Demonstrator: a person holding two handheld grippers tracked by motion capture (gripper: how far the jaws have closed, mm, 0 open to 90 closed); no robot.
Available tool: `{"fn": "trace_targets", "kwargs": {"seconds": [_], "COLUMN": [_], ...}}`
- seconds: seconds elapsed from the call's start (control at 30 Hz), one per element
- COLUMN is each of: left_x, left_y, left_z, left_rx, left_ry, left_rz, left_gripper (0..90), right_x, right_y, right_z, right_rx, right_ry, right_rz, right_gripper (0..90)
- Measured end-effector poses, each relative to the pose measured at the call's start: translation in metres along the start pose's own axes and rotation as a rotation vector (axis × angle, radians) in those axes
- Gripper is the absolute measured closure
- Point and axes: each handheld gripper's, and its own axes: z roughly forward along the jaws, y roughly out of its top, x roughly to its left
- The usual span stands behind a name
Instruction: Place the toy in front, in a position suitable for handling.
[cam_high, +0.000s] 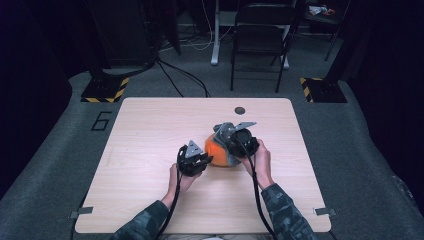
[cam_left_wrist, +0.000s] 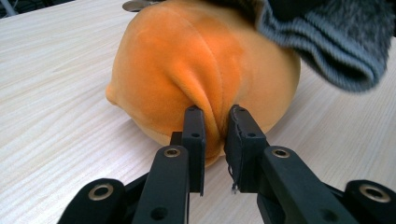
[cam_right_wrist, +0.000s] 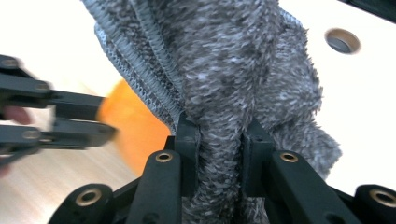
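Centre of the high view, a little right of the middle of the pale wooden table (cam_high: 150, 200): an orange plush toy (cam_high: 216, 150) sits there with a grey knitted cap (cam_high: 223, 129) on its far, upper side.

The left gripper (cam_high: 200, 161) comes in at the toy's lower left. In the left gripper view its fingers (cam_left_wrist: 194, 135) are pinched nearly together on a fold of orange plush (cam_left_wrist: 196, 70) low in the middle of the frame; the fabric puckers into a ridge that runs up from between them. That is a tight grip on the toy, with just the pinch of cloth separating the pads. The cap (cam_left_wrist: 327, 42) hangs over the toy at the upper right of that frame, its ribbed edge drooping toward the table (cam_left_wrist: 56, 93).

The right gripper (cam_high: 231, 136) sits on top of the toy in the high view, the person's hand (cam_high: 260, 160) behind it at the right. In the right gripper view its fingers (cam_right_wrist: 187, 140) are clamped on a thick bunch of the fuzzy grey cap (cam_right_wrist: 233, 70), which rises between them up the middle of the frame. The orange toy (cam_right_wrist: 135, 130) peeks out at centre left, and the other gripper (cam_right_wrist: 109, 122) reaches in, blurred, from the left edge. A round hole in the table (cam_right_wrist: 343, 40) shows at the upper right.
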Motion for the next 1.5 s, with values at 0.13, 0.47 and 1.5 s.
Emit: {"fn": "trace_targets", "kwargs": {"seconds": [0.13, 0.47, 1.5], "left_x": [0.002, 0.003, 0.003], "left_y": [0.0, -0.001, -0.002], "left_z": [0.0, 0.0, -0.001], "left_rx": [0.001, 0.001, -0.014], "left_ry": [0.0, 0.001, -0.002], "left_rz": [-0.001, 0.002, -0.003], "left_gripper": [78.0, 77.8, 77.4], "right_x": [-0.016, -0.035, -0.017], "right_y": [-0.006, -0.017, 0.0], "right_z": [0.0, 0.012, -0.009], "right_rx": [0.03, 0.085, -0.025], "right_ry": [-0.022, -0.042, 0.011], "right_rz": [0.041, 0.098, 0.04], "right_gripper": [72.4, 72.1, 73.1]}}
